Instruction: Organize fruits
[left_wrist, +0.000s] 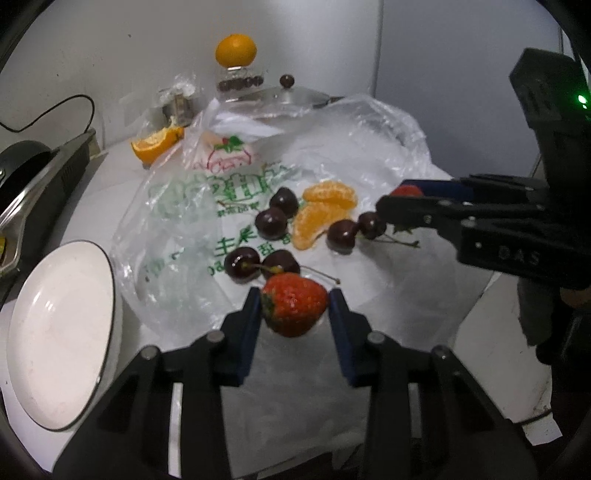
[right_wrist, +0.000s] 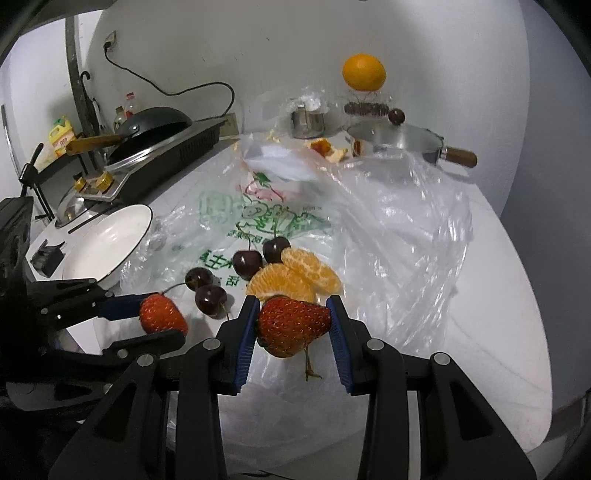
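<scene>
My left gripper (left_wrist: 295, 299) is shut on a red strawberry (left_wrist: 293, 306), its blue pads pressing both sides. In the right wrist view that gripper (right_wrist: 162, 319) shows at the lower left with the same strawberry (right_wrist: 162, 317). My right gripper (right_wrist: 293, 306) is shut on a second strawberry (right_wrist: 291, 325); from the left wrist it (left_wrist: 397, 195) reaches in from the right, the berry (left_wrist: 406, 191) barely showing. Several dark cherries (left_wrist: 273, 221) and peeled orange segments (left_wrist: 325, 210) lie on a printed plastic bag (left_wrist: 192, 206). A white plate (left_wrist: 59, 332) stands at the left.
A whole orange (left_wrist: 236, 50) rests on a glass at the back wall, with a lidded pot (right_wrist: 399, 142), a metal cup (right_wrist: 306, 122) and an orange wedge (left_wrist: 155, 142) nearby. A stove with a wok (right_wrist: 155, 125) fills the left side. The table edge curves at the right.
</scene>
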